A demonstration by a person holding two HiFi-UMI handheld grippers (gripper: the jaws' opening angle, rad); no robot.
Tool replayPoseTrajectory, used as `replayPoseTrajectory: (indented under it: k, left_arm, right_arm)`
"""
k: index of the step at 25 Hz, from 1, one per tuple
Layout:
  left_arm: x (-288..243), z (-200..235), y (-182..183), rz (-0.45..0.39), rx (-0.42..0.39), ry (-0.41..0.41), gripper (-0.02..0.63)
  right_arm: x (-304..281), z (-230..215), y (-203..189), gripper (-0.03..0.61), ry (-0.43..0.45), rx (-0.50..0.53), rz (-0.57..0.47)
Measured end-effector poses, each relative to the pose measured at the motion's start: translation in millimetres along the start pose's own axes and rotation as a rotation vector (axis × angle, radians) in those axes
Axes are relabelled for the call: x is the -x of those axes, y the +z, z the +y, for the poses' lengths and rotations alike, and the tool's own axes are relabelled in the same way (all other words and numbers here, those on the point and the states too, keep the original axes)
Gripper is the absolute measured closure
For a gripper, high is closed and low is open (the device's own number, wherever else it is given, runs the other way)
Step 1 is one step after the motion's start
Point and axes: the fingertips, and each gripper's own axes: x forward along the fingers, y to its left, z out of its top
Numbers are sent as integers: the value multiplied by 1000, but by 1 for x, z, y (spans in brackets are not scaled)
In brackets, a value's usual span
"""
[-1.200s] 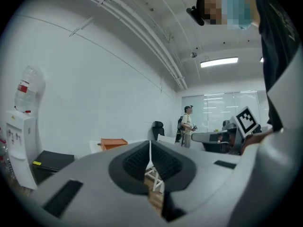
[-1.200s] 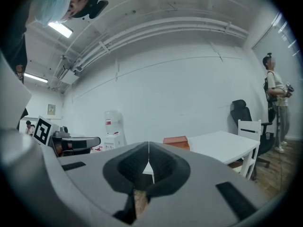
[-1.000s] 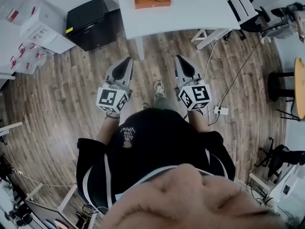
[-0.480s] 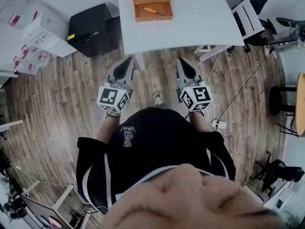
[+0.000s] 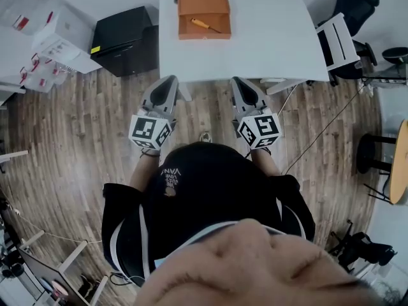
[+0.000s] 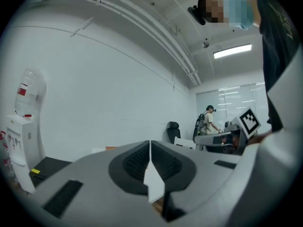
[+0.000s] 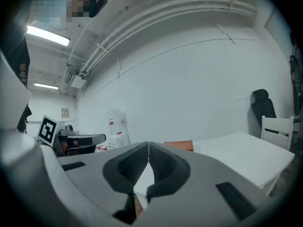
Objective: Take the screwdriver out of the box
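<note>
An open orange box (image 5: 204,16) lies on the far part of a white table (image 5: 268,37), with an orange-handled screwdriver (image 5: 205,25) inside it. My left gripper (image 5: 171,80) and right gripper (image 5: 237,81) are held level side by side at the table's near edge, well short of the box. Both are shut with nothing between the jaws. In the right gripper view the box (image 7: 179,146) shows as an orange strip just above the shut right gripper (image 7: 148,150). In the left gripper view the shut left gripper (image 6: 150,146) hides most of the table.
A black cabinet (image 5: 123,38) stands left of the table, with white shelving (image 5: 48,50) beyond it. A white chair (image 5: 336,43) and a black office chair (image 5: 358,2) sit at the table's right. Cables (image 5: 319,136) trail over the wooden floor. A water dispenser (image 6: 21,141) stands by the wall.
The person has walked toward the table: table and box have come nearer and lower in the head view. Both grippers, shut throughout, now reach the table's near edge.
</note>
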Motion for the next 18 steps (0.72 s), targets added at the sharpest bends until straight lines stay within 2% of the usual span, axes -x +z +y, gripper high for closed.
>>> replayPoseTrajectory:
  k: [11,18]
  left_arm:
    - [-29,6,-3,15,17,36,596]
    - [-50,22,-3,20,22,16,597]
  right_arm:
    - [-23,-28,0,566,29,-20,12]
    - [-42,-38,4,566,7,-26,14]
